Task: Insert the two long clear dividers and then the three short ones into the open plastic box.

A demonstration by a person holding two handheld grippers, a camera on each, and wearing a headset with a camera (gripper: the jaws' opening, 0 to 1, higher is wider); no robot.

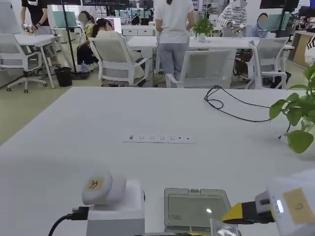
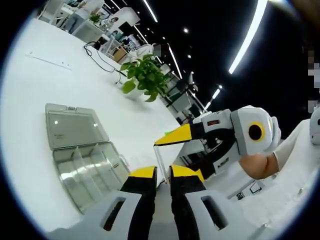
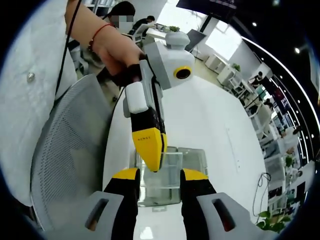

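On the white surface (image 1: 162, 113) the open plastic box (image 1: 197, 209) lies with its lid back, and close by it the left gripper (image 2: 163, 172) pinches a clear divider (image 3: 167, 185) in nearly closed jaws while the right gripper (image 3: 160, 175) flanks it with wider-set jaws, contact unclear.

Two tools (image 2: 162, 171) (image 3: 160, 174), one open box (image 2: 75, 127), one clear divider (image 3: 161, 187)
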